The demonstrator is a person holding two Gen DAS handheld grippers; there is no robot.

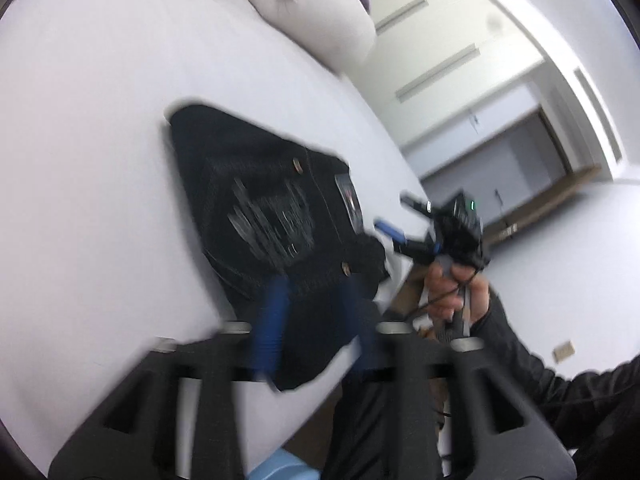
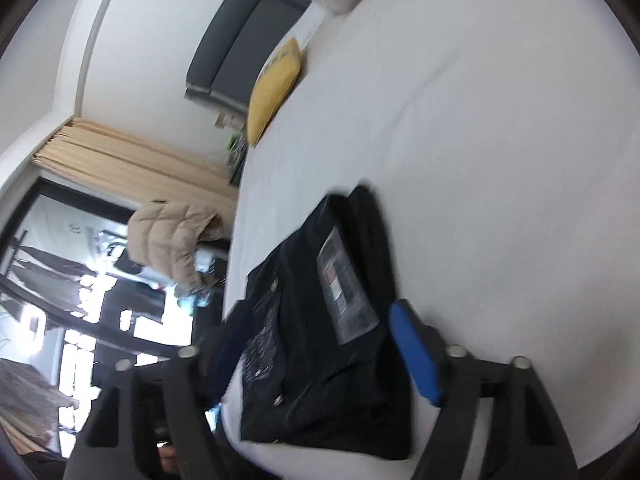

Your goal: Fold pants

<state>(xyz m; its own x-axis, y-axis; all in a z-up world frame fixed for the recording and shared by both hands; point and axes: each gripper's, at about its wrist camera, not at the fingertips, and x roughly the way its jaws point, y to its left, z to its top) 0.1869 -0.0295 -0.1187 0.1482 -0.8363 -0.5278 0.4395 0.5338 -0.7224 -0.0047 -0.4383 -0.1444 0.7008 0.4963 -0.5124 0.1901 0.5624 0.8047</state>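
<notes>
White sheeting covers the bed, the biggest thing in sight, with a pale pillow and a yellow cushion at its far end. The black pants lie near the bed's near edge, already folded into a compact, roughly square bundle with a label patch and small buttons facing up.

The left gripper hovers low over the near part of the bundle, its blue fingers spread wide and holding nothing. The right gripper also stands wide apart, one finger on either side of the bundle, gripping nothing. In the left view it is held in the person's hand, just off the bed's edge.

The fold looks close to finished. To do this step well, I would judge it best to press the layers flat and square the edges, keeping the fingers clear of the fabric so nothing is dragged loose.

Both views are smeared by motion. Whether either gripper touches the cloth cannot be told, and the underside layers of the bundle are hidden.
</notes>
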